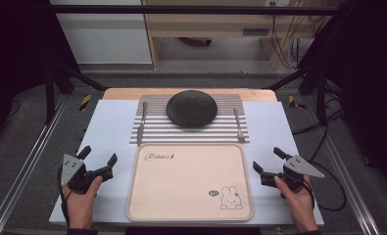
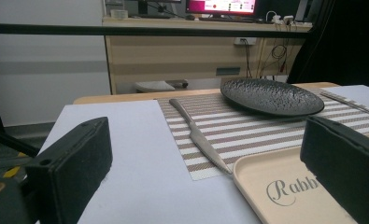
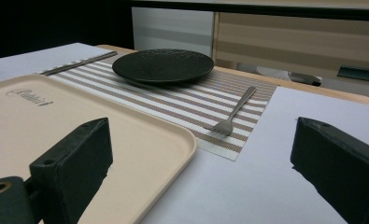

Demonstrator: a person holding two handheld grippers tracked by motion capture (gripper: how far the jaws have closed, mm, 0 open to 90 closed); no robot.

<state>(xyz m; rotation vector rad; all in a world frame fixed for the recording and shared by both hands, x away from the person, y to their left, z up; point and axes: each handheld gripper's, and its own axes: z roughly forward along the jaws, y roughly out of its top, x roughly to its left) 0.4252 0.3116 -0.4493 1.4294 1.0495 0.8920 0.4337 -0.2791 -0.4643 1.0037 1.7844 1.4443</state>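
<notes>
I held both the left gripper point(image 1: 99, 160) and right gripper point(image 1: 266, 160) empty with jaws spread beside the beige rectangular plastic tray point(image 1: 190, 182), judging the start: next, reach past it for the steel knife point(image 1: 141, 125) or steel fork point(image 1: 238, 125).

1. Your high view: table point(image 1: 108, 122) evenly lit from overhead, surroundings go near black at both sides.
2. Soft, short shadows under tray point(image 1: 189, 215); no glare.
3. Gripper views: near jaws slightly blurred, bkgd soft, pics low-res.
</notes>
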